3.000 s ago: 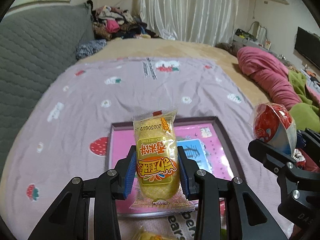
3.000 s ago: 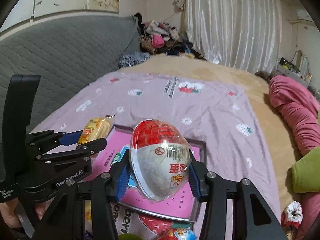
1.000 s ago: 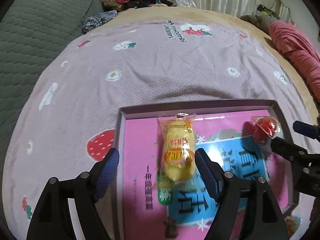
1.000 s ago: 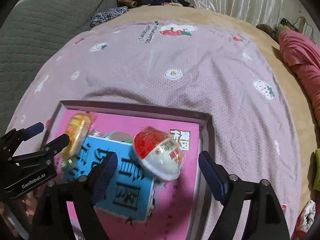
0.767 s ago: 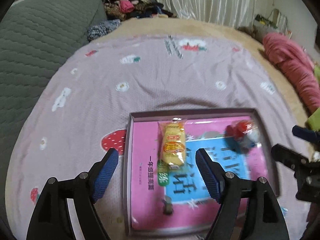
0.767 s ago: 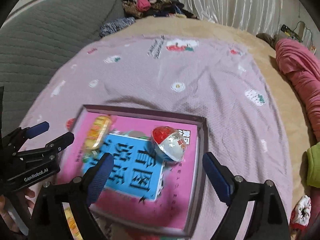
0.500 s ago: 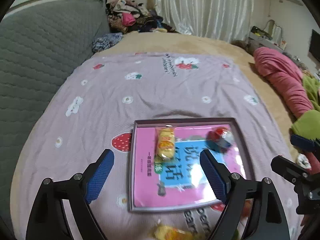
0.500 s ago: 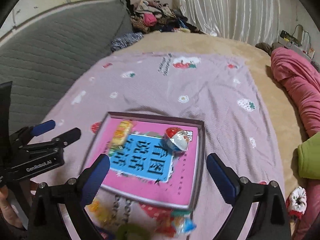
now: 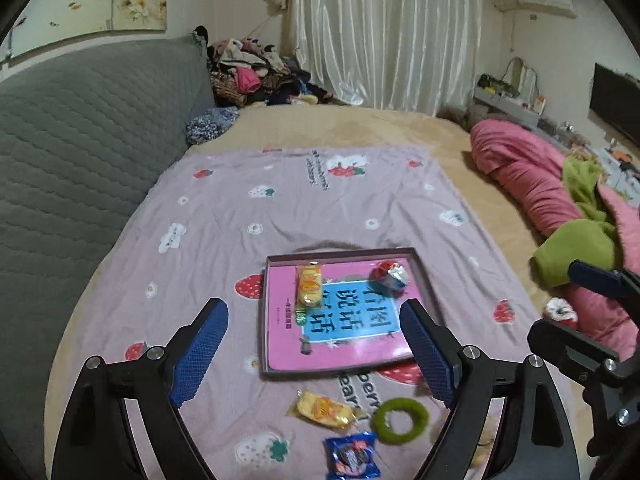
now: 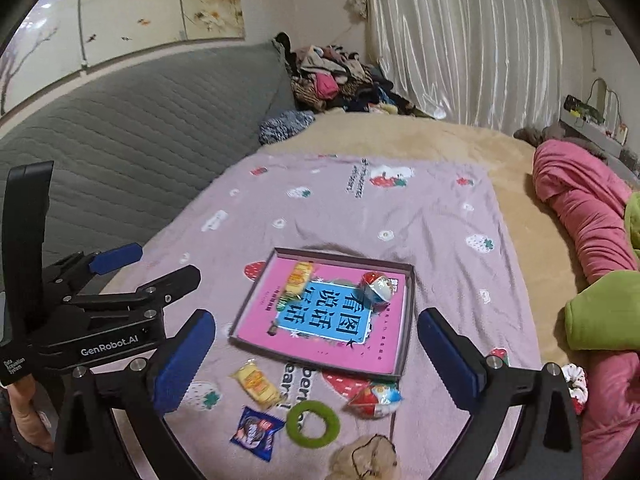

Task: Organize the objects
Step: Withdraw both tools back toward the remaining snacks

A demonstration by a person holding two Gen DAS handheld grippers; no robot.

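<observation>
The left gripper, which three seconds ago clamped a yellow rice-cracker packet, now stands back above the bed with its jaws spread wide and nothing between them; they have just been opening. That yellow packet lies in the left part of the shallow box, on the pink book cover, where it already lay a second ago. To its right, near the box's far right corner, sits the red-and-white egg-shaped snack, which the right gripper carried earlier. That gripper's jaws have also just been opening and now gape at their widest, empty. Both grippers see far more of the lilac strawberry blanket than a second ago. On it, nearer than the box, lie a second yellow packet, a blue biscuit packet, a green ring and another red-and-white wrapped snack.
</observation>
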